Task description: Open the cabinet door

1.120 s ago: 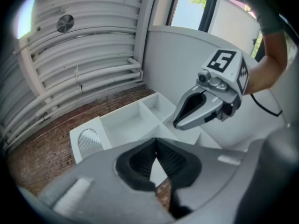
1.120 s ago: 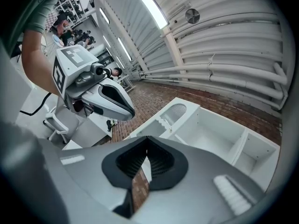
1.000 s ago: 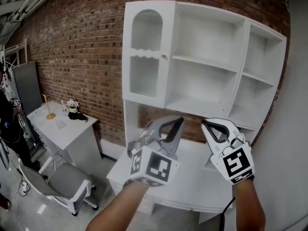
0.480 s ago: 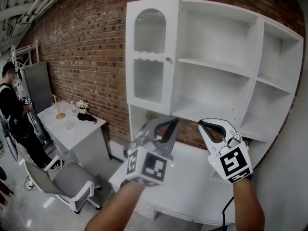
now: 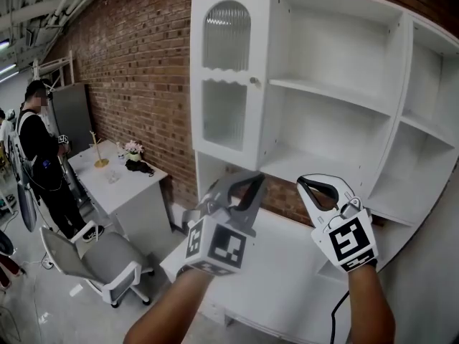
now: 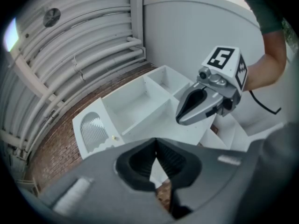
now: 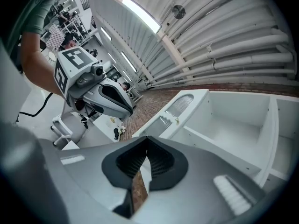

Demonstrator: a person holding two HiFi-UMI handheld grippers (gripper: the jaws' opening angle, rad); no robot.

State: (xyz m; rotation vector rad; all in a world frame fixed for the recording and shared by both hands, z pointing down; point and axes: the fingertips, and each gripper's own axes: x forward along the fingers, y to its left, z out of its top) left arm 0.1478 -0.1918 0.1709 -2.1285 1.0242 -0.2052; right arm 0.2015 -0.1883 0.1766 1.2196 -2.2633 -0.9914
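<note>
Two grippers hang side by side below the white cabinet in the head view. Both the left gripper and the right gripper are clear of it and touch nothing. Their own views settle the tongs: each pair of jaws meets at the tips with nothing between them. The head view alone takes in the brick wall, a white desk, a grey chair and a person standing at the far left. The gripper views add ceiling pipes overhead, and each catches the other gripper from the side. The cabinet door fills the cabinet's leftmost bay and is shut flush with the frame. It is tall and narrow, its long axis upright and its face turned out into the room. An arched ribbed pane sits above a squarer one. A small knob is on the door's right edge, about halfway up, just beside the open shelves.
</note>
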